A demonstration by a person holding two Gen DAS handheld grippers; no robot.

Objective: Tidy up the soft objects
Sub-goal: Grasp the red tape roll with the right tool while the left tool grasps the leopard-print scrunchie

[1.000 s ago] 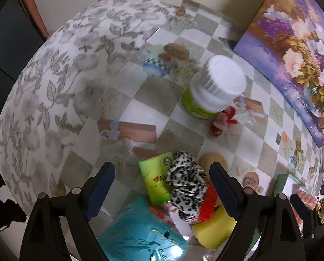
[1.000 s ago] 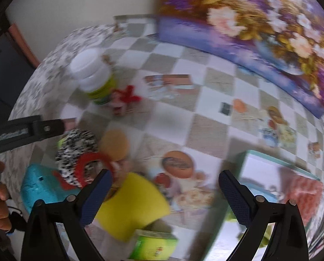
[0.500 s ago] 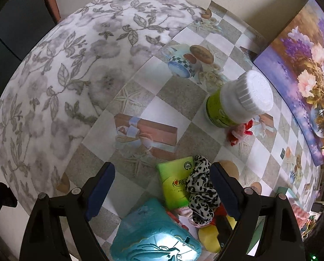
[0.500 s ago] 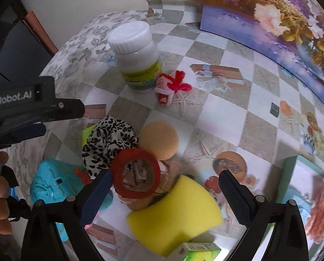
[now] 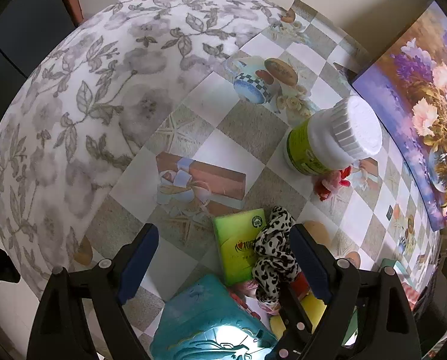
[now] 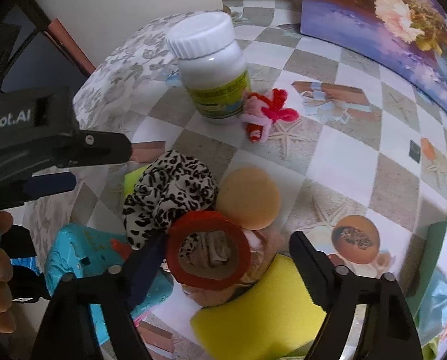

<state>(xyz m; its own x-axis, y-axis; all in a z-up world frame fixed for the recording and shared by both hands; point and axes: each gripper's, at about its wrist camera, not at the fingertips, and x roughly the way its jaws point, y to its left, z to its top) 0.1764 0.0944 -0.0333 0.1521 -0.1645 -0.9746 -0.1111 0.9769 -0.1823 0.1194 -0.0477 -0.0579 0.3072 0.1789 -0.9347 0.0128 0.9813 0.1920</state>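
A: Scrunchie (image 6: 169, 192), leopard-print, lies in the pile on the surface (image 6: 337, 156), between the green packet (image 5: 238, 246) and the round tan sponge (image 6: 248, 198). Where are the claws?

B: Right claw (image 6: 226, 262) is spread wide and holds nothing; a red ring (image 6: 208, 252) sits between its fingers, with the yellow sponge (image 6: 262, 315) just below. Left claw (image 5: 223, 262) is also spread and empty, hovering over the packet and scrunchie (image 5: 272, 258).

A: And around them?

B: A teal toy (image 6: 73, 258) lies at the pile's near-left edge, touching the scrunchie. Farther back stands a white bottle (image 6: 211, 69) with a green label, and a small red-and-pink plush (image 6: 265, 117) rests against its base. A floral painting (image 6: 403, 21) leans at the rear right; a box (image 6: 433, 270) shows at the right edge.
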